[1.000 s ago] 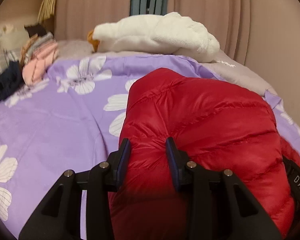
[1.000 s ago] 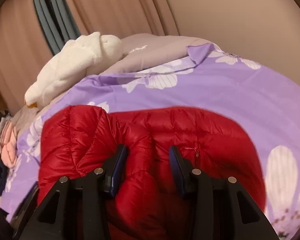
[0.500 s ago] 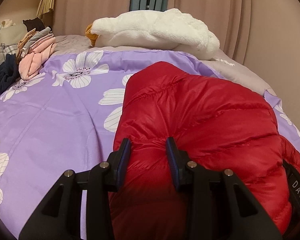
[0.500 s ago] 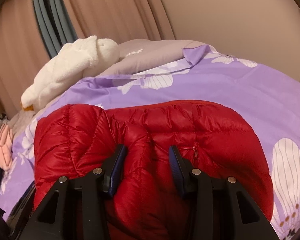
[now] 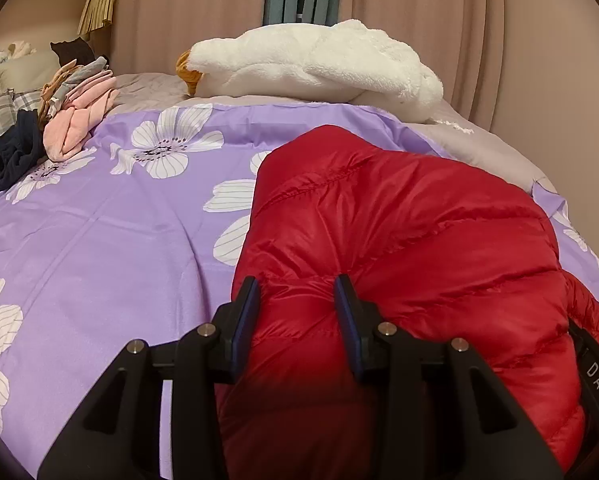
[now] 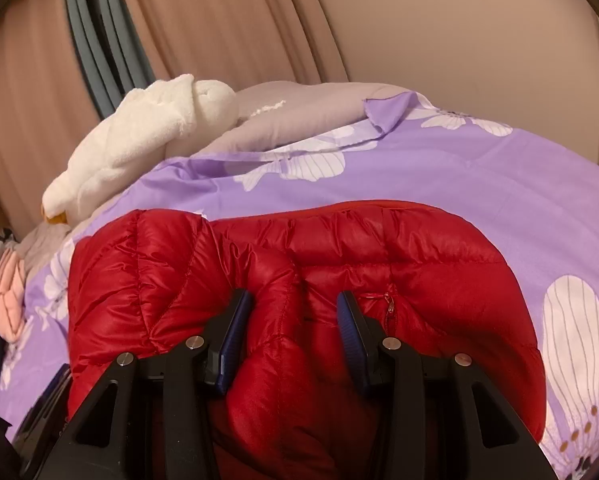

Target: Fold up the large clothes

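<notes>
Looking along the left gripper (image 5: 295, 292), the left wrist view shows the near side of a red down jacket (image 5: 411, 248) filling the lower right of the frame, on a purple flowered bedspread (image 5: 99, 240). Only this view shows clearly the pile of clothes (image 5: 79, 116) at the upper left: pink, grey and plaid pieces, with a dark navy piece (image 5: 11, 160) just beside them. A white plush goose (image 5: 319, 64) lies across the top centre, its orange beak (image 5: 187, 72) pointing left. A black strap with white letters (image 5: 595, 376) shows at the right edge.

The right wrist view shows the right gripper (image 6: 293, 308) and the same jacket (image 6: 439, 272) from the other side. Only here are a small zipper pull (image 6: 389, 304) and a folded-over sleeve or panel (image 6: 147, 264) at centre left visible. The goose (image 6: 139, 148) sits at the upper left; the clothes pile is a sliver at the left edge.

Finger state: each gripper's fingers stand partly apart with a thick bulge of red padding pinched between them. The left gripper grips the jacket's near edge; the right gripper grips a ridge near the zipper.

Jacket condition: glossy, quilted in stitched channels, puffy, bunched into a rounded mound in the lower half of both frames.
</notes>
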The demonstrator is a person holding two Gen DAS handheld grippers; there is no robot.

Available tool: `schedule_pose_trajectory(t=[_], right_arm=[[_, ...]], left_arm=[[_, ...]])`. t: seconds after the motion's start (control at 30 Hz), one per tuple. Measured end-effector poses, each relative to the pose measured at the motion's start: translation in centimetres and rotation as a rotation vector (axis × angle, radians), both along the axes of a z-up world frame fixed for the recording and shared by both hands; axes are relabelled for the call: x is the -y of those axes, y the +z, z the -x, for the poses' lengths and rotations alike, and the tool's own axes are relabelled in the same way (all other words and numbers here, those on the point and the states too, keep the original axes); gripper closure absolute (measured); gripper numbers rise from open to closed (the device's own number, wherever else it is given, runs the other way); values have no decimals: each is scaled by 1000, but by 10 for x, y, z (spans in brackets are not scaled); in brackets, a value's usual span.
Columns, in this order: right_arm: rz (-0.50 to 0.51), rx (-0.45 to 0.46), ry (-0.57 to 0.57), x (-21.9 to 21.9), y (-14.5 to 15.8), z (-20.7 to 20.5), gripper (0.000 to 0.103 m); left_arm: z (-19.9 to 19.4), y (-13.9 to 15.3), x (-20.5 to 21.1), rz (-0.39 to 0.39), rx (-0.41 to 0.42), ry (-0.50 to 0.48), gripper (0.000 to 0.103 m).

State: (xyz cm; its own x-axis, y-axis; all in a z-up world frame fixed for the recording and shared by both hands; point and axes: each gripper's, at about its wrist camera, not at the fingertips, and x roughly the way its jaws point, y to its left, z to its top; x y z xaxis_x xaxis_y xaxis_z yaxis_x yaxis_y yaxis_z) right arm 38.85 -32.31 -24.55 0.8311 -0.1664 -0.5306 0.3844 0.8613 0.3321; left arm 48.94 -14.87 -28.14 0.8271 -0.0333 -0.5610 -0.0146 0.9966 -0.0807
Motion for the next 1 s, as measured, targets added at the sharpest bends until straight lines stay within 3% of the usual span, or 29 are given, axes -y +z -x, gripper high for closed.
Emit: schedule_pose_trajectory(t=[0.73,0.77,0.83,0.93,1.0], right_arm=[[0,17,-12,1,-1,-3,61],[0,15,-10,0,0,-3,60],[-29,17,5,3,3,0,58],[-118,-50,63,14,14,6,56],[-165,-80,96,20,29,20,42]], left_arm=[[-3,-1,1,4,-9,10,60],[-2,0,-1,9,-11,12,59],[-5,5,-9,25,-56,20,45],[-3,21,-34,73,-159,-55,32],[9,36,-62,153,-173,-68,32]])
